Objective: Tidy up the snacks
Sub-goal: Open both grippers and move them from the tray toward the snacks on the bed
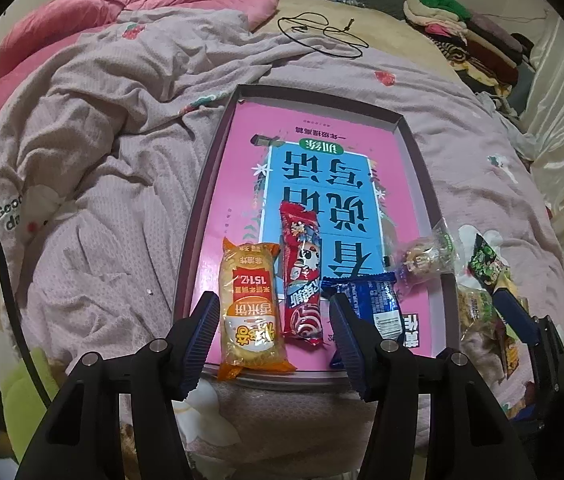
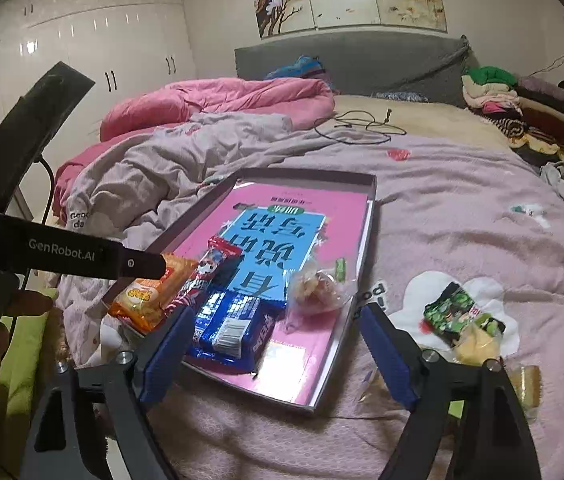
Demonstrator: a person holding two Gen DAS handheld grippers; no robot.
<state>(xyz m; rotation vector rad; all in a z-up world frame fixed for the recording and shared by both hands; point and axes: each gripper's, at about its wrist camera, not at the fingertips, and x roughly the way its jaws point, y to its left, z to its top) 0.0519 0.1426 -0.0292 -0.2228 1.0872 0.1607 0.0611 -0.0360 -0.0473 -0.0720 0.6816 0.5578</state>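
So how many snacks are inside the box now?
4, in a row at the near end of the box: orange rice cracker pack, red stick pack, blue cookie pack, clear-wrapped treat.

Dim indoor light, strong fisheye bend in both views

The room was lit softly from overhead, with a pinkish cast over the bed [image 1: 421,92] and only faint shadows. Bright streaks of glare sat on the glossy wardrobe doors [image 2: 94,40] at far left, and a pale sheen lay on the near end of the pink book cover [image 2: 282,376] in the tray. Both views curved hard toward black corners. Near parts of each gripper looked dark, and the clear-wrapped snack [image 1: 425,258] was slightly blurred.
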